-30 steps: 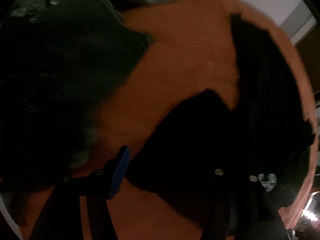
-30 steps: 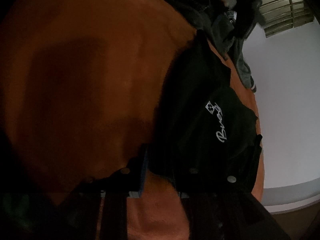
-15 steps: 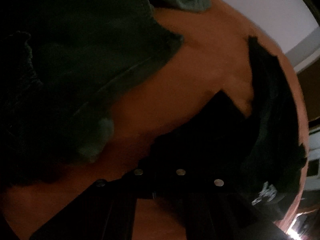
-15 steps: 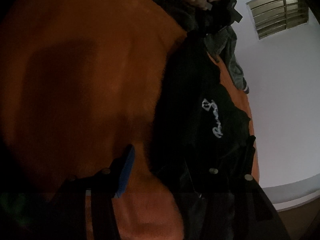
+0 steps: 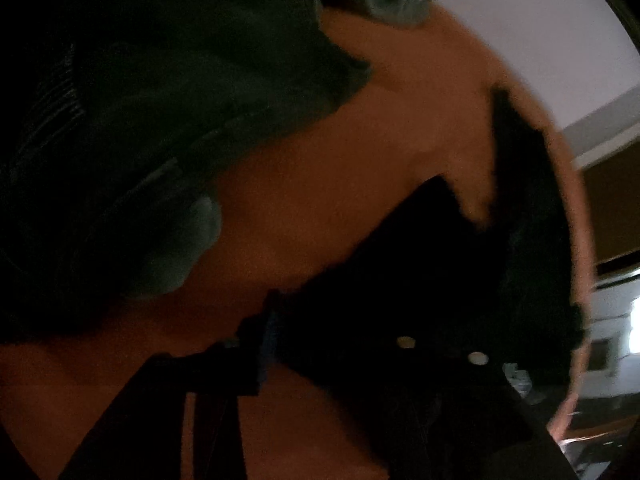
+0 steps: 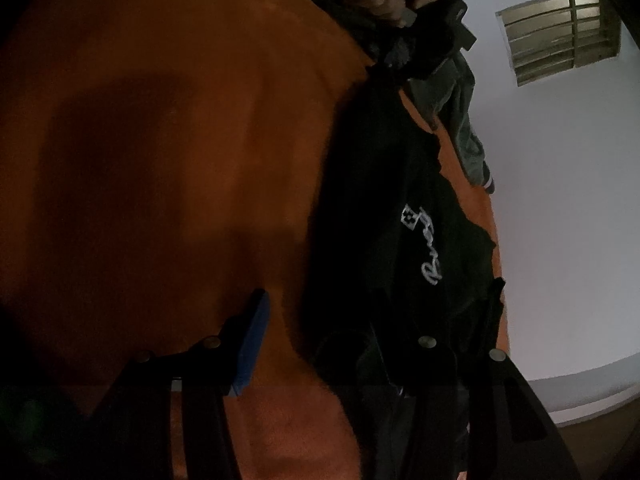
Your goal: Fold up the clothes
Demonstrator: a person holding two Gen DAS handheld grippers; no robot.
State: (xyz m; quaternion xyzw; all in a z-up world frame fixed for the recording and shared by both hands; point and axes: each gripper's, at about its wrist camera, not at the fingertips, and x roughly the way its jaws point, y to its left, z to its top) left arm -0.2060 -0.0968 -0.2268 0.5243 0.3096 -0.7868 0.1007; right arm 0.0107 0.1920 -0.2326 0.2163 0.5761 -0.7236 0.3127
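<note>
Mid-fold: my left tool (image 5: pixel 352 340) pinches the black shirt (image 5: pixel 440 280), right tool (image 6: pixel 340 340) spread at its 3 o'clock edge on orange bench (image 6: pixel 160 160); next, grip there.

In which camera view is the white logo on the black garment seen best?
The right wrist view. There the white logo lies unobstructed on the black garment, with its script letters and checkered mark sharp. In the left wrist view the same black garment appears as a dark blurred shape, and the logo cannot be made out.
</note>
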